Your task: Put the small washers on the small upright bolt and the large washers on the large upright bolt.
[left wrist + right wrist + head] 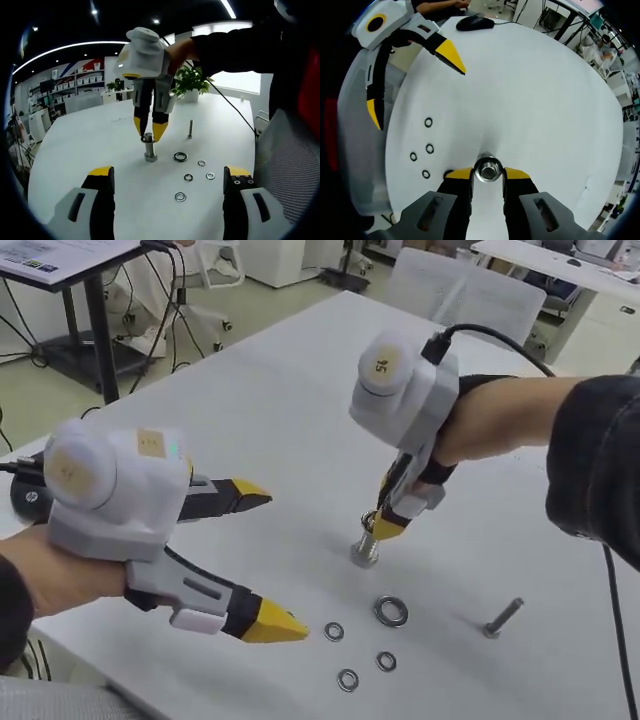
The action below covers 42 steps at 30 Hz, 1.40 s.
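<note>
Near the middle of the matte white tabletop (300, 390), the large upright bolt (365, 548), dull grey steel with a hexagonal head, stood head-down. The right gripper (380, 528) hung over it, its yellow-tipped jaws nearly closed on what looked like a large shiny steel washer (487, 170) at the bolt's top. Another large flat washer (390, 611) lay just beside the bolt, with several small thin steel washers (347, 680) scattered loose near it, apart from one another. The small slim threaded bolt (503, 617) stood well apart to the right. The left gripper (263, 558), white plastic with black fingers, hovered near the washers, jaws spread wide and holding nothing.
</note>
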Each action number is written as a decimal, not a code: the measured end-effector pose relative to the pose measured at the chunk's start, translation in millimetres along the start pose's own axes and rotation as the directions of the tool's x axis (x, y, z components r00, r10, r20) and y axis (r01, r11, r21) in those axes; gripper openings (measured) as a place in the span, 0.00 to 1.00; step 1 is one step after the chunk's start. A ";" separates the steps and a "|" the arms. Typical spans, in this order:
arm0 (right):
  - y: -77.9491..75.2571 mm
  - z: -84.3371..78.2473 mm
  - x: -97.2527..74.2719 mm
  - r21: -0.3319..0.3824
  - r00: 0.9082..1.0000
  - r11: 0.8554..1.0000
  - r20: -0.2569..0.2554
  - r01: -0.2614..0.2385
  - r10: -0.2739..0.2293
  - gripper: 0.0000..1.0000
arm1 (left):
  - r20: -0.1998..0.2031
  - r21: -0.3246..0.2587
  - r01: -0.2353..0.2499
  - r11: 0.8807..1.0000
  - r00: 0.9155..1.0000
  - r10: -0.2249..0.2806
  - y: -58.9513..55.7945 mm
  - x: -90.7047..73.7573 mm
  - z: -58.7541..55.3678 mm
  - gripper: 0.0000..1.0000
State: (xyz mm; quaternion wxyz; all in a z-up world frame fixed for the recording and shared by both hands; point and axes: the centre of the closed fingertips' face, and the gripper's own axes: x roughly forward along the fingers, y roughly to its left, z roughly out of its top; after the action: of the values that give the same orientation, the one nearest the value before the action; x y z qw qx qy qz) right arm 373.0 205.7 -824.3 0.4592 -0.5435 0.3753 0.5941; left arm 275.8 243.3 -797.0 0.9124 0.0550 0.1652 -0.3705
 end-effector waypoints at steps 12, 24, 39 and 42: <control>-3.3 -4.6 14.5 0.008 1.000 1.000 -0.011 -0.016 0.016 0.24 | -0.008 0.011 0.002 1.000 1.000 -0.002 0.9 3.7 0.1 0.89; -6.7 -6.7 25.1 0.024 1.000 1.000 -0.005 -0.012 0.012 0.24 | 0.001 0.059 0.003 0.998 1.000 -0.003 -0.8 4.5 1.2 0.85; 4.1 -8.3 29.2 0.027 1.000 1.000 -0.004 -0.012 0.012 0.24 | -0.020 0.109 -0.005 0.994 1.000 0.007 1.6 5.9 -2.6 0.81; 4.3 -9.0 31.4 0.031 1.000 0.999 -0.003 -0.015 0.015 0.24 | -0.028 0.114 -0.003 0.993 1.000 0.006 1.2 5.8 -4.2 0.81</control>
State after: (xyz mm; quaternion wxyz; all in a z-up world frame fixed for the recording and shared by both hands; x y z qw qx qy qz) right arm 371.9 200.2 -856.8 0.4626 -0.5344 0.3893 0.5906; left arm 279.4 241.3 -802.9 0.9061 0.1128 0.1564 -0.3765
